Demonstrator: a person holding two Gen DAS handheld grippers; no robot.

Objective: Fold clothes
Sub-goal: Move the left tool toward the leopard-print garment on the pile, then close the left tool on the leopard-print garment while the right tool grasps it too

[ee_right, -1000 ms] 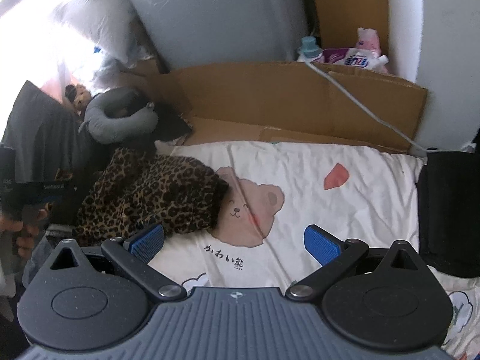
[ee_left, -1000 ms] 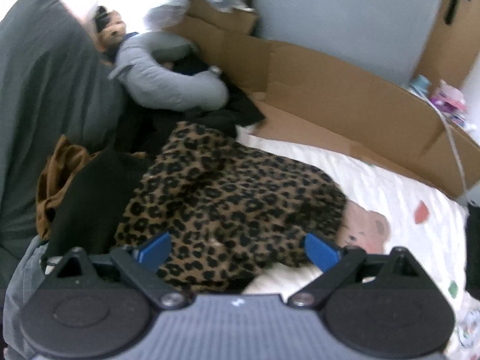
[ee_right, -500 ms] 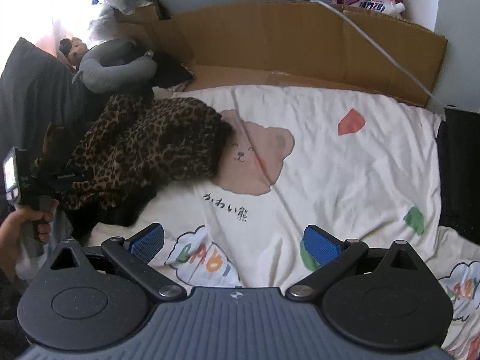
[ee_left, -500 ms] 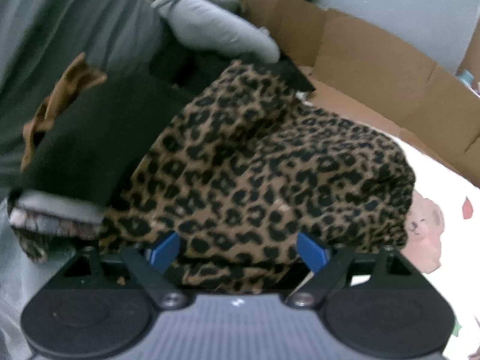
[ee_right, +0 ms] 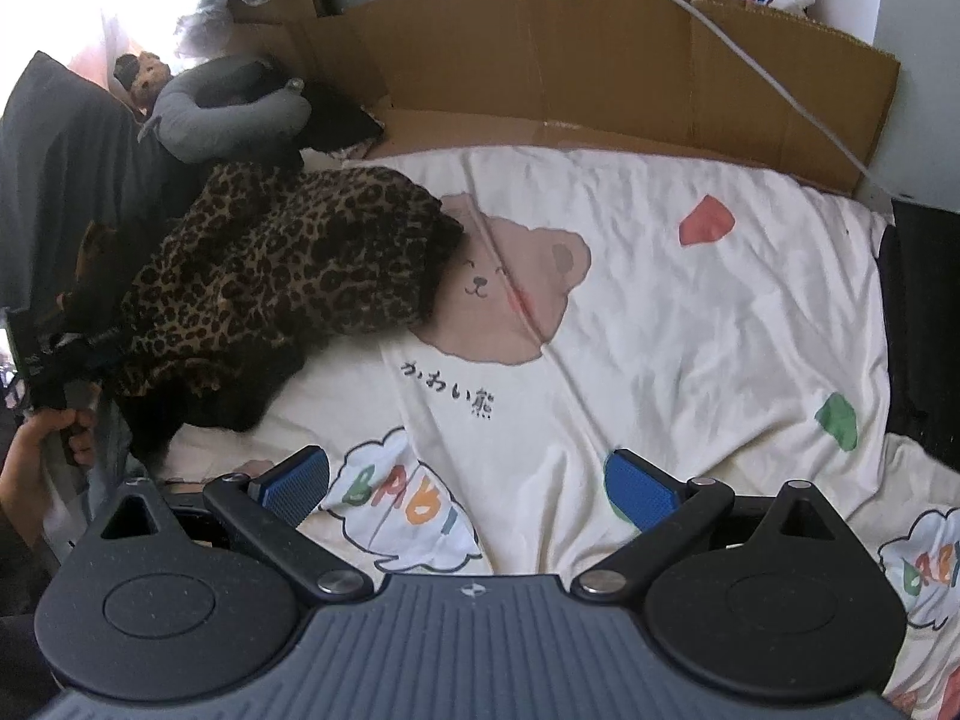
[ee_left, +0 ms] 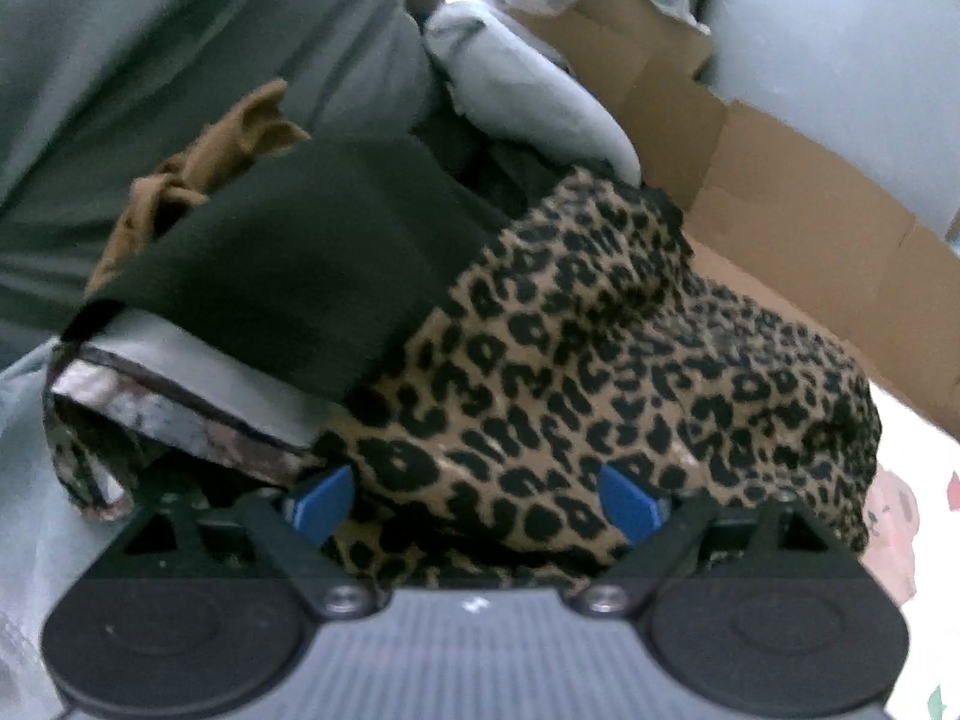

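Note:
A crumpled leopard-print garment (ee_left: 600, 372) lies on the left of the bed, on a pile with a black garment (ee_left: 300, 264); it also shows in the right wrist view (ee_right: 282, 276). My left gripper (ee_left: 474, 504) is open, its blue fingertips (ee_left: 318, 501) on either side of the garment's near edge, with cloth between them. My right gripper (ee_right: 468, 486) is open and empty above the cream bear-print sheet (ee_right: 660, 312).
A grey neck pillow (ee_right: 222, 108) and a small teddy bear (ee_right: 144, 75) lie at the back left. Cardboard sheets (ee_right: 600, 60) line the far side of the bed. A brown garment (ee_left: 204, 174) lies behind the pile. A black cloth (ee_right: 924, 324) lies at the right edge.
My left gripper has moved forward and down into the leopard-print garment, whose edge now lies between the open fingers. My right gripper has come closer to the sheet.

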